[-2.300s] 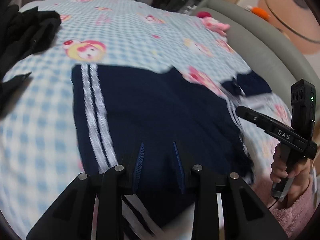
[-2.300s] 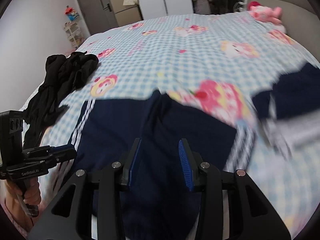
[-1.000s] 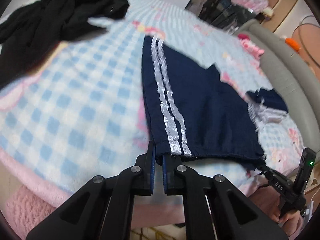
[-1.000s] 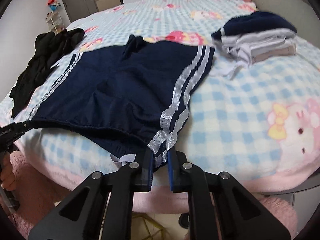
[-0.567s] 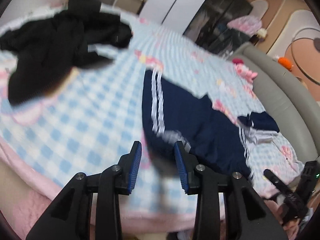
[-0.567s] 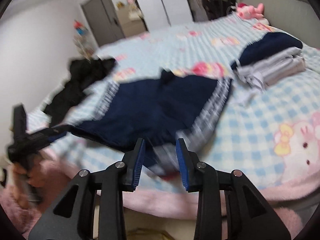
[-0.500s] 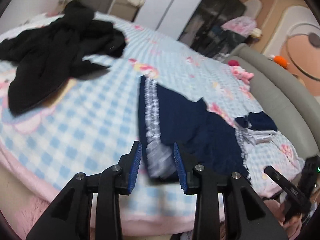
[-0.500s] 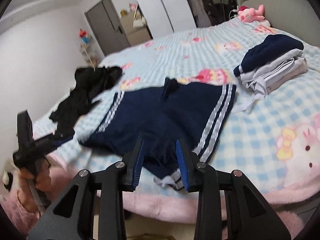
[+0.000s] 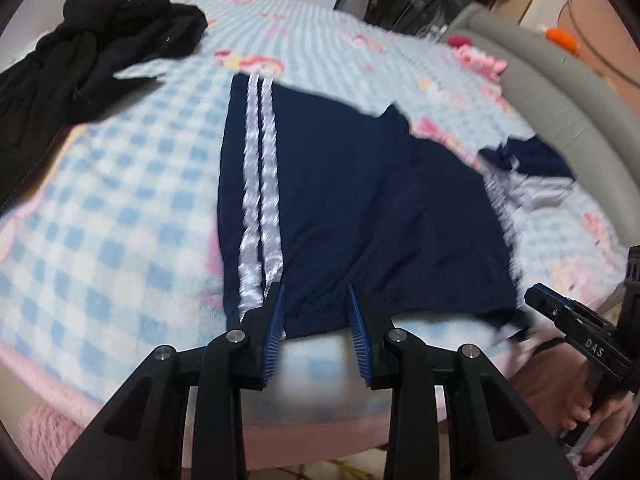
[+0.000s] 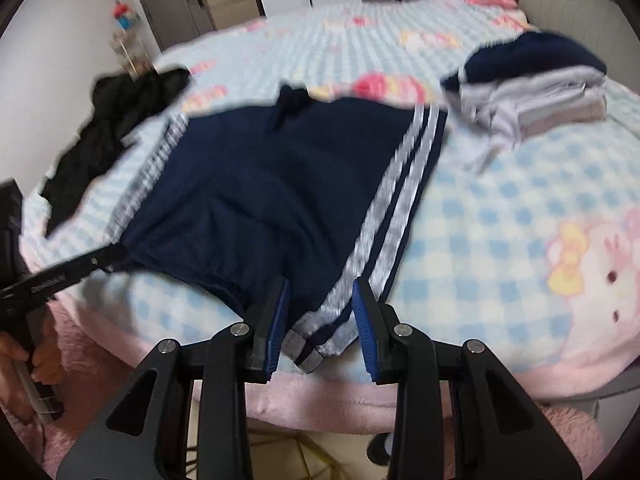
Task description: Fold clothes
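The blue shorts [image 9: 360, 208] lie flat at the bed's [image 9: 100, 240] near edge, not folded yet. The left gripper [image 9: 316, 320] and right gripper [image 10: 320, 316] have just opened and hold nothing. A folded pile [image 10: 540, 92] waits near the far right side.

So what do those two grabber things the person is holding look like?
Each one is black, with two straight fingers lined with ribbed blue pads, and round silver screws on the arms behind them. The left gripper and the right gripper match. From the side, the right one has small white letters on a long black bar and a pistol-style handle in the hand. No sleeve or cable shows clearly.
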`<action>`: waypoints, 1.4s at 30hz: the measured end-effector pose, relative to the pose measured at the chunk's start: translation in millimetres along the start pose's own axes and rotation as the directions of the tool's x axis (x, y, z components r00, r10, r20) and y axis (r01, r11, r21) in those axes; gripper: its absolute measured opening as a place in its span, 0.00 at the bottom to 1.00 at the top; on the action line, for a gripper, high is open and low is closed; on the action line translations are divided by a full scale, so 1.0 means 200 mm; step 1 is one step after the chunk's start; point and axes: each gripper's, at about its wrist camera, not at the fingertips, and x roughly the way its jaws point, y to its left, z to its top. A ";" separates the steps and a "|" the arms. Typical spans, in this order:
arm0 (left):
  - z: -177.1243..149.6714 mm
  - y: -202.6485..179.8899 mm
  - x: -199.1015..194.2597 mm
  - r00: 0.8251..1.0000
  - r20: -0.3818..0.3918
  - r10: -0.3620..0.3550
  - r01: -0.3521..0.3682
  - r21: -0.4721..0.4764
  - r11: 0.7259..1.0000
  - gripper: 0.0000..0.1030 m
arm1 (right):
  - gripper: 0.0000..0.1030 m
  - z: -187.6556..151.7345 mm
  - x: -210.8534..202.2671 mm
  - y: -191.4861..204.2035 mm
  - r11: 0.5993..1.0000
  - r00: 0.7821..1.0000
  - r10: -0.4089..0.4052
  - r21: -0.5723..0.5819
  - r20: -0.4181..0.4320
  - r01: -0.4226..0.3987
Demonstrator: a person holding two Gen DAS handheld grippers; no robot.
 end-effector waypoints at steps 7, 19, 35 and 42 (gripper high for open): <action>0.25 -0.28 0.09 0.996 -0.007 -0.087 0.087 0.138 0.987 0.32 | 0.33 0.42 0.12 -0.19 0.996 0.997 -0.063 0.062 0.044 0.061; 0.70 -0.68 0.67 0.999 -0.029 -0.041 0.048 0.347 0.937 0.32 | 0.33 0.60 0.44 -0.47 0.979 0.993 -0.117 0.169 -0.004 0.116; 0.86 -0.65 0.86 0.998 0.029 0.060 -0.067 0.389 0.919 0.16 | 0.22 0.63 0.58 -0.58 0.950 0.966 -0.254 0.177 -0.043 0.258; 0.86 -0.74 0.96 0.997 -0.025 0.077 -0.054 0.512 0.857 0.17 | 0.37 0.64 0.64 -0.58 0.972 0.997 -0.064 0.224 -0.032 0.069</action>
